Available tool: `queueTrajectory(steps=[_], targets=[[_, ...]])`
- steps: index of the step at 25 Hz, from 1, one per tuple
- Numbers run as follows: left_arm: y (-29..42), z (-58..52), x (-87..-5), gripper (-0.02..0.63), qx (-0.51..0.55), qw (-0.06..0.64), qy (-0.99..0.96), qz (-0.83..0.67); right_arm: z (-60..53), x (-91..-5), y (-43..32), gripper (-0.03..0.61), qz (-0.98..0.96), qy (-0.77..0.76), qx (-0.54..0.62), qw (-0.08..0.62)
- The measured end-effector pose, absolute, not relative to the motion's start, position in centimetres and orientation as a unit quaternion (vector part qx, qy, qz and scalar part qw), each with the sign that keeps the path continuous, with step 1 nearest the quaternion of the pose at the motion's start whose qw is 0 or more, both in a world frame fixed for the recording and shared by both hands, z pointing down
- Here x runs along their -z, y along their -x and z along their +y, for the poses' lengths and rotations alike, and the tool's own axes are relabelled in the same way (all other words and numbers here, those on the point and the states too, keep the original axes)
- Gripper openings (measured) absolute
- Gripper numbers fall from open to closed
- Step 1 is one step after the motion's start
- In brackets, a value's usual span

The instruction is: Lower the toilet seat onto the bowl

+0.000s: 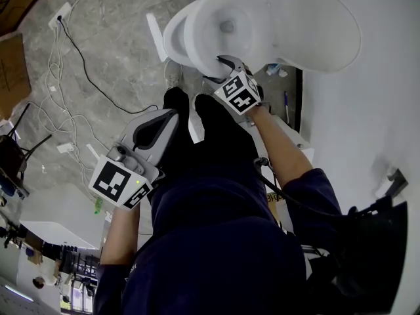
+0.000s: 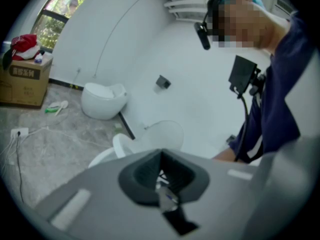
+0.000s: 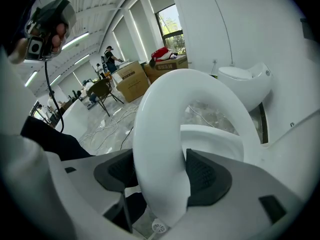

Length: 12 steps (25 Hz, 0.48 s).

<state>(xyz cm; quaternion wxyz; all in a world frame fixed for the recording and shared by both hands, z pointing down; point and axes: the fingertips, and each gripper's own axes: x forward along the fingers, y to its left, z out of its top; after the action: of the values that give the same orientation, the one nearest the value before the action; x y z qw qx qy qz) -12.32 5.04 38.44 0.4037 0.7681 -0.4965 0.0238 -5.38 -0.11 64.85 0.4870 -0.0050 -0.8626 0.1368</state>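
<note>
The white toilet seat (image 1: 216, 18) stands tilted, part way between the raised lid (image 1: 315, 25) and the bowl (image 1: 172, 39). My right gripper (image 1: 226, 63) reaches down to the seat's front rim. In the right gripper view the seat ring (image 3: 160, 129) passes between both dark pads, which lie against its two sides, and the bowl (image 3: 212, 136) shows through the ring below. My left gripper (image 1: 164, 120) hangs back by the person's legs with its jaws together and nothing in them. In the left gripper view that gripper (image 2: 160, 171) points toward the toilet (image 2: 165, 134).
A second white toilet (image 2: 102, 100) sits on the floor by the wall, also seen from the right gripper (image 3: 247, 86). Cables and a power strip (image 1: 62, 15) lie on the grey floor to the left. Cardboard boxes (image 2: 25, 81) stand further off. The white wall (image 1: 367, 110) runs close on the right.
</note>
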Motion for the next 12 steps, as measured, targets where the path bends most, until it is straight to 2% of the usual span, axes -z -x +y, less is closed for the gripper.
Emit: queueTrajectory(steps=[12], targets=[[13.1, 5.7, -39.6, 0.0, -0.024, 0.417, -0.759, -0.499, 1.1, -66.8, 6.6, 0.296, -0.854, 0.028, -0.122, 0.505]])
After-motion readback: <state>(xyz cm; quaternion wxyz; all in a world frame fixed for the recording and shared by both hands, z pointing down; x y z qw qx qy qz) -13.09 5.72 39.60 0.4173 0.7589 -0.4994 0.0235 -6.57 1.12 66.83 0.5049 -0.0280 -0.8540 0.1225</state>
